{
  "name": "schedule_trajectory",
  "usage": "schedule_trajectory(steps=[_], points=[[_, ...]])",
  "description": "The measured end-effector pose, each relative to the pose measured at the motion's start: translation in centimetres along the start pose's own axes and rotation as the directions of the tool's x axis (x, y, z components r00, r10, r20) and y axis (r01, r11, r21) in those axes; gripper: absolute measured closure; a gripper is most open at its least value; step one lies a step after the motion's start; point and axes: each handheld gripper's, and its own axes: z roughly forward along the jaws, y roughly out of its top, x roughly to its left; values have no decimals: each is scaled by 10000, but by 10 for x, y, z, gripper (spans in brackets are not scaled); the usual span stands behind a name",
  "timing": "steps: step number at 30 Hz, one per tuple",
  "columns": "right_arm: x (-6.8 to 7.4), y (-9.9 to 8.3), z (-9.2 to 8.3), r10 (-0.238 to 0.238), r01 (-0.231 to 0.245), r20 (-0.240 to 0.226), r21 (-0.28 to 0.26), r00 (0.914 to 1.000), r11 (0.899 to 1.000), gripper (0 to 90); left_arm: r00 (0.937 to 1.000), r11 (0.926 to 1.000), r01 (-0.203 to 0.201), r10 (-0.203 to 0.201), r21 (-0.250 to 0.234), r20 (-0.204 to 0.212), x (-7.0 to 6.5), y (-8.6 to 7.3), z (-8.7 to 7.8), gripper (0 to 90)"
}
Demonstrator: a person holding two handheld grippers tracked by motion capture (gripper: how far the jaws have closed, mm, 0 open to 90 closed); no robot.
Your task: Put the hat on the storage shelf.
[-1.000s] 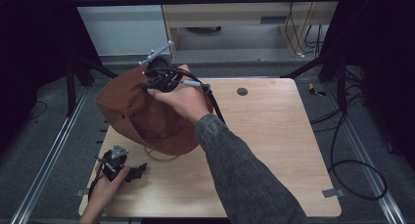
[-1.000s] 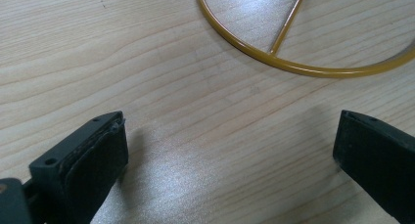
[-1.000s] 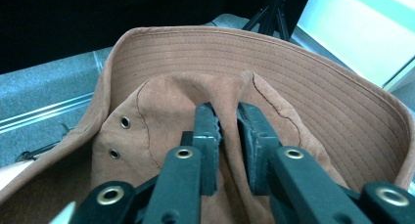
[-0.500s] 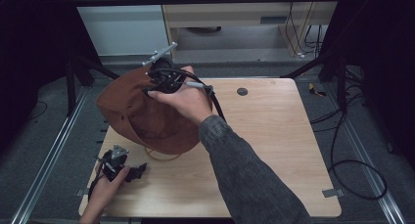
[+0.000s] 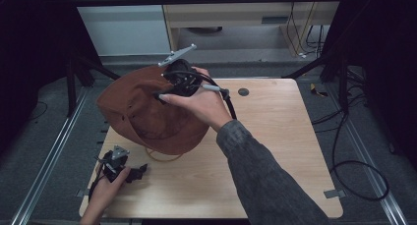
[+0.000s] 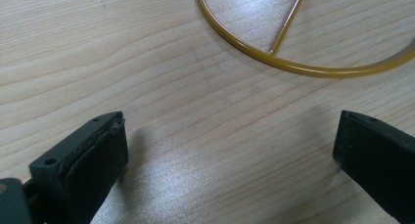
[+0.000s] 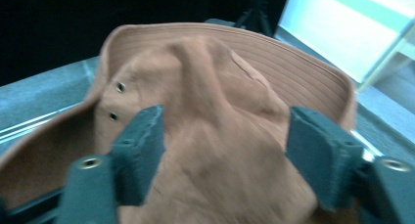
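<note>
A brown bucket hat lies on the back left part of the wooden table, partly over its left edge. My right gripper hovers right at the hat's crown, held by a hand in a grey sleeve. In the right gripper view the hat sits between and beyond the wide-apart jaws, so this right gripper is open. A thin yellow cord loops out from under the hat. My left gripper rests near the front left corner. Its jaws are open over bare wood, just short of the cord.
A round black grommet is set in the table's back middle. Metal rails run along the floor on the left. Cables lie on the floor to the right. Dark frame posts stand at both back corners.
The right gripper and hand have shifted slightly to the right over the hat. The left gripper and the hat stay where they were.
</note>
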Motion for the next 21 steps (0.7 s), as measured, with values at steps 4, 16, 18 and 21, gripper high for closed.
schedule_trajectory(steps=[4, 16, 18, 21], points=[[-3, -10, -11, 185, -184, 501, -22, 9986, 9998, 175, 10000, 10000, 24, -24, 4, 1, 0, 0, 0, 0], [-20, -52, -67, 528, -459, 1248, -570, 9908, 9973, 83, 10000, 10000, 4, -4, -18, -34, 0, 0, 0, 0], [-25, -61, -78, 663, -578, 1420, -629, 9877, 9963, 83, 10000, 10000, 40, -40, -40, -31, -1, 0, 1, 0], [-33, -76, -92, 855, -750, 1646, -691, 9826, 9948, 83, 10000, 10000, 61, -61, -36, -32, -1, 0, 1, 0]])
